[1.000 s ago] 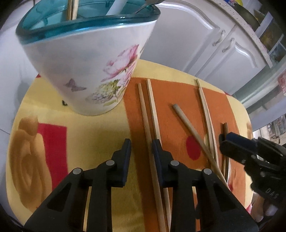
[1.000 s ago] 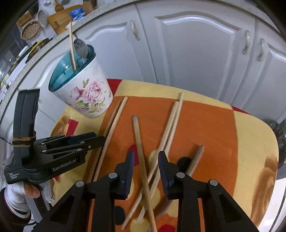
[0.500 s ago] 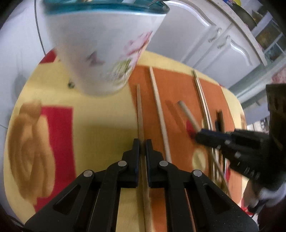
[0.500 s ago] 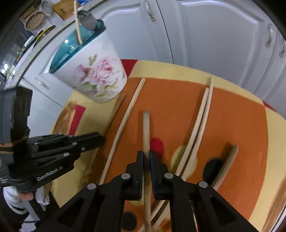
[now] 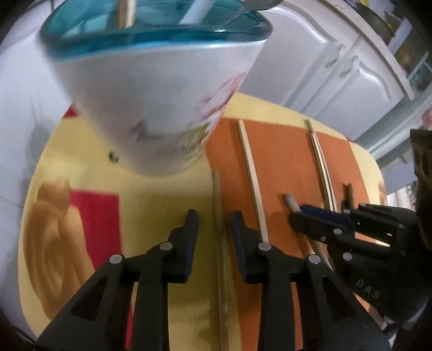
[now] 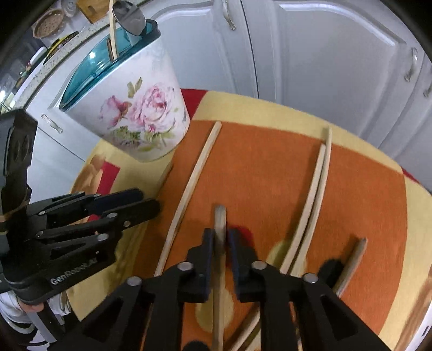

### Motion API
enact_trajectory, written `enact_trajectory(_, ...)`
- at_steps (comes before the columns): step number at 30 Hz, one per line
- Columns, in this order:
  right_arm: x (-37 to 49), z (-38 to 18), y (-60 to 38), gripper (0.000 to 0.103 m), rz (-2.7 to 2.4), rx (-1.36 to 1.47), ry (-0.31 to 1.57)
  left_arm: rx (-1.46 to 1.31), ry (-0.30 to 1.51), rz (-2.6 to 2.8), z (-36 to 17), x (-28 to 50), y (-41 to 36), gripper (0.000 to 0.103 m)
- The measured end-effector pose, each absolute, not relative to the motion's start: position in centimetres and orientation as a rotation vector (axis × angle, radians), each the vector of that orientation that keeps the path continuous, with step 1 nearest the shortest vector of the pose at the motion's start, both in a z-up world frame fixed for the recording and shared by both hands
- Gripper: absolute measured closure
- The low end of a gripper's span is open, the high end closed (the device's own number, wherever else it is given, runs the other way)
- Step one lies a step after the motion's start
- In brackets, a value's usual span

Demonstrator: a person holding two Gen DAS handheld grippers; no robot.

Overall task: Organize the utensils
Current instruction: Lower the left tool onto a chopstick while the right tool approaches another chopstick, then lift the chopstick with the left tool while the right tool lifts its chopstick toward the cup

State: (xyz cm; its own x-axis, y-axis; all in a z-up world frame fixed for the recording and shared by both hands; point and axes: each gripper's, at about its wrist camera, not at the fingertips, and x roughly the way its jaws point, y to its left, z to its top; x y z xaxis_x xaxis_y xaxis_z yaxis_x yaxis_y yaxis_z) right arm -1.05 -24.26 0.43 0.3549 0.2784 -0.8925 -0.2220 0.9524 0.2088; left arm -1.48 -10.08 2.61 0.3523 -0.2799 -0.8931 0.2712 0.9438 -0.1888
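1. Floral holder (image 6: 140,113), far left on the mat (image 6: 270,167), already has a spoon and a stick.
2. Right gripper (image 6: 219,237) is clamped on one chopstick (image 6: 219,216).
3. Left gripper (image 5: 214,218) has just reopened, jaws apart, chopstick (image 5: 216,189) between them unpressed.
4. About five sticks remain on the mat; task looks early.

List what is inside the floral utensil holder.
Poking above the floral utensil holder's teal rim: a wooden stick, a metal spoon bowl and, in the left wrist view, a white handle. The wall hides everything lower.
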Motion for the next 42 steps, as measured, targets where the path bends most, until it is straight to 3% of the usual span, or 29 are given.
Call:
enact_trajectory(1,-1.0,0.5,-24.3,0.095,0.327,0.058,1.164,0.003,1.15,-0.355,2.5,-1.3,-10.2,0.098)
enact_trajectory(7,-2.8,4.0,-25.8,0.095,0.37,0.14,1.087,-0.115,1.141,-0.402,4.2,-2.2,-7.7,0.099)
enact_trajectory(22,-9.6,15.7,-26.4,0.095,0.444,0.156,0.813,-0.162,0.874,-0.515,16.0,-9.0,-2.3,0.099)
enact_trajectory(42,-9.2,26.6,-24.5,0.096,0.473,0.091,0.602,-0.199,0.661,-0.498,27.3,-9.9,2.6,0.099)
